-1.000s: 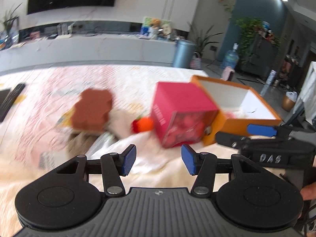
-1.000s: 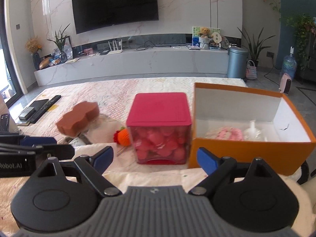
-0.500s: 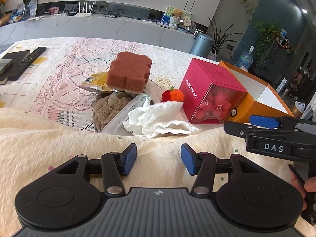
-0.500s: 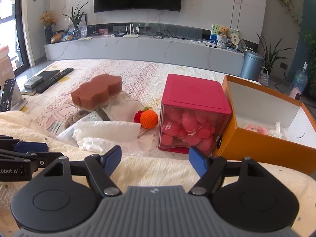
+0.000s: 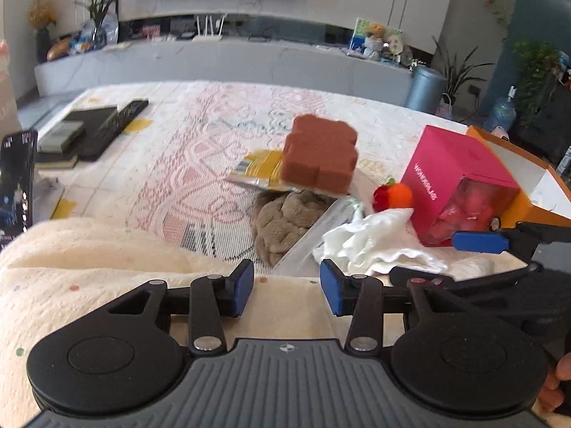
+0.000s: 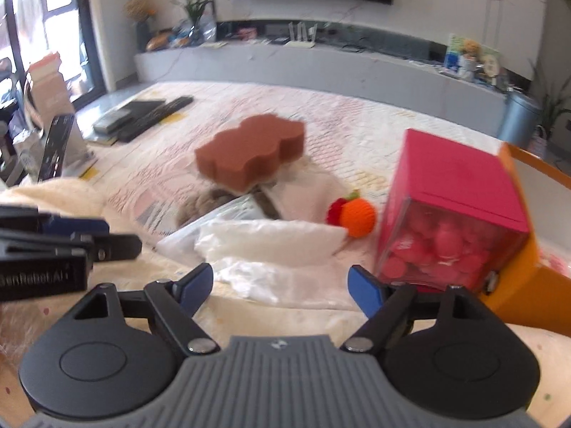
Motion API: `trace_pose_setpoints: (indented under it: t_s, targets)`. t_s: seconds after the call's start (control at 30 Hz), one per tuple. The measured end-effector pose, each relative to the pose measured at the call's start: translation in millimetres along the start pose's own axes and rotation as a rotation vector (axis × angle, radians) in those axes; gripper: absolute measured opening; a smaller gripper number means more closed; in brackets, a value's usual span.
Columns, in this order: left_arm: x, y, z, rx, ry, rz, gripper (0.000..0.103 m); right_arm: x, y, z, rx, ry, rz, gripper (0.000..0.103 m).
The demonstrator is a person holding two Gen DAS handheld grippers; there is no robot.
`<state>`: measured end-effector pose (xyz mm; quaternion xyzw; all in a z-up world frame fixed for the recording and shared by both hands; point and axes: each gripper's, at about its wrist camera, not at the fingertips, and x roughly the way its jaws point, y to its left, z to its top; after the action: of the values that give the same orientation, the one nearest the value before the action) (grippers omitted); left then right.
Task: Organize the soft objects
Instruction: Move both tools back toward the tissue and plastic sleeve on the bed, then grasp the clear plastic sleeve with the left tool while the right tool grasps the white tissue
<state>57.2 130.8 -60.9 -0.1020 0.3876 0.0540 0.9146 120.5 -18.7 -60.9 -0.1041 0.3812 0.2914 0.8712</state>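
Note:
A brown sponge (image 5: 319,153) (image 6: 251,151) lies on top of a pile with a tan fuzzy cloth (image 5: 285,221), a crumpled white cloth (image 5: 371,242) (image 6: 271,246) and a small orange knitted fruit (image 5: 394,196) (image 6: 355,215). An orange box (image 5: 524,174) (image 6: 524,249) stands open at the right, behind a pink cube box (image 5: 456,185) (image 6: 453,214). My left gripper (image 5: 287,287) is open and empty over a cream blanket (image 5: 89,260), short of the pile. My right gripper (image 6: 280,289) is open and empty, just before the white cloth.
Remotes and a dark tablet (image 5: 96,128) (image 6: 142,117) lie at the far left of the lace-covered table (image 5: 200,149). A phone on a stand (image 5: 16,182) (image 6: 57,146) is at the left edge. A clear plastic bag (image 5: 314,239) lies under the cloths.
Both grippers have swung left, so the pile sits more to the right in both views and the orange box is nearly out of frame. Both stay open and empty.

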Motion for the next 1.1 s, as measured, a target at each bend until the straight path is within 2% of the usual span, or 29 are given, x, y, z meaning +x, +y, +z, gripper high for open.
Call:
trace_pose_setpoints:
  t_s: [0.07,0.17,0.23,0.27,0.3,0.33,0.37,0.4,0.43,0.57,0.73,0.83,0.93,1.0,1.03,1.07,1.1]
  targets:
    - [5.9,1.8,-1.2,0.0,0.013,0.001,0.051,13.4,6.1,1.4,-0.026,0.021,0.007,0.09]
    - [8.5,0.7,-2.7,0.016,0.016,-0.002,0.051,30.8,7.6,3.6,-0.038,0.046,-0.009,0.089]
    - [9.9,2.6,-3.3,0.01,0.024,-0.004,0.051,38.8,1.1,5.2,-0.002,0.068,0.005,0.074]
    - [10.4,3.4,-3.7,0.005,0.025,-0.007,0.051,41.8,-3.5,5.3,0.023,0.087,0.021,0.054]
    - [10.9,3.8,-4.0,0.003,0.027,-0.008,0.051,43.1,-6.8,5.0,0.042,0.098,0.036,0.046]
    - [11.6,3.2,-3.9,0.004,0.03,-0.008,0.051,42.7,-9.6,3.5,0.056,0.101,0.041,0.044]
    - [12.1,2.4,-3.7,0.007,0.033,-0.007,0.052,41.4,-11.2,2.1,0.058,0.1,0.04,0.033]
    - [12.8,1.4,-3.5,0.012,0.036,-0.006,0.052,39.5,-12.6,1.1,0.058,0.096,0.034,0.015]
    - [13.5,0.5,-3.2,0.019,0.039,-0.008,0.053,37.8,-14.2,1.0,0.062,0.093,0.025,0.011]
    - [17.9,-3.4,1.4,0.04,0.043,-0.035,0.059,22.4,-29.2,0.9,0.116,0.072,0.029,0.008]
    - [30.5,-16.1,13.2,0.131,0.055,-0.072,0.075,14.2,-45.4,-6.3,0.132,0.084,-0.034,0.008]
    - [45.5,-21.4,19.0,0.191,0.111,-0.113,0.077,17.4,-53.4,-10.8,0.167,0.113,-0.018,0.008]
    - [60.3,-23.4,20.1,0.224,0.179,-0.14,0.078,13.9,-49.7,-9.7,0.151,0.092,-0.008,0.017]
    - [62.7,-21.0,19.3,0.212,0.183,-0.143,0.078,8.8,-49.6,-7.9,0.164,0.073,0.01,0.053]
    - [62.5,-18.5,19.0,0.199,0.182,-0.15,0.078,6.1,-50.4,-6.9,0.182,0.062,0.019,0.062]
    - [61.9,-16.2,18.6,0.186,0.179,-0.153,0.078,4.4,-51.6,-5.4,0.201,0.054,0.027,0.076]
    - [61.4,-14.3,17.7,0.174,0.176,-0.153,0.078,3.3,-53.2,-3.6,0.223,0.046,0.036,0.084]
